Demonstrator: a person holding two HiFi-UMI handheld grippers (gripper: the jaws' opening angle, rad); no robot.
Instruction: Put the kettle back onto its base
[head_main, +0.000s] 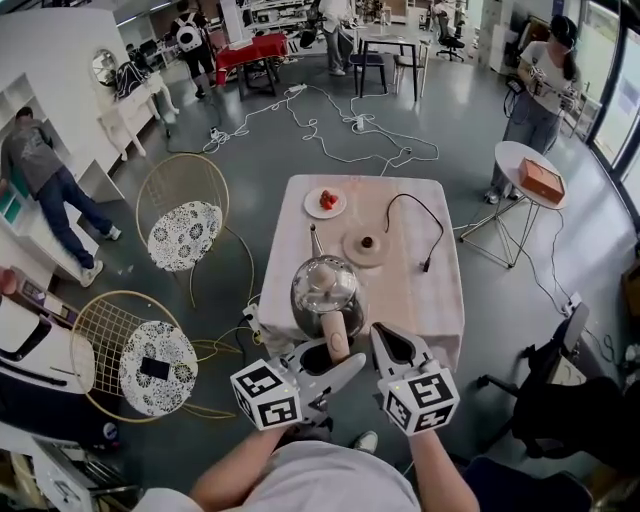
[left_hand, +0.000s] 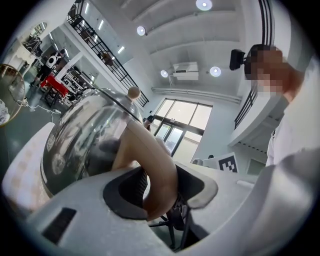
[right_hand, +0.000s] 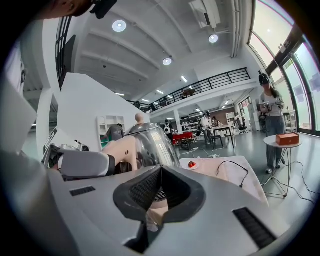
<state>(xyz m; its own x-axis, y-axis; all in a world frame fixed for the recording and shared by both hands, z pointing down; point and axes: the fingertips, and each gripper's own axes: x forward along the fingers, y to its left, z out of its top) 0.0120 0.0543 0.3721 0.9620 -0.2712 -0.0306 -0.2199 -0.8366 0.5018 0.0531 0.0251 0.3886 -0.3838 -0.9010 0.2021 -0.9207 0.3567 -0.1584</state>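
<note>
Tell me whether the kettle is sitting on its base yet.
No: the kettle, gripped at its handle by the left tool, is apart from the base, which lies bare farther back.

We wore a white shirt (head_main: 330, 490). Our left tongs (head_main: 335, 358) and right tongs (head_main: 388, 340) were pale grey, with black ribbed pads (right_hand: 142, 190) and cubes (head_main: 266, 394) of black-and-white square markers.

— What's the desk (head_main: 440, 290) carrying?
— A pale cloth (head_main: 300, 235) covers its top. Near the far edge sits a white plate (head_main: 325, 203) with red fruit (head_main: 328, 199). The round base (head_main: 366, 247) lies mid-desk, with a black cable (head_main: 440, 226) looping just to its right.
</note>
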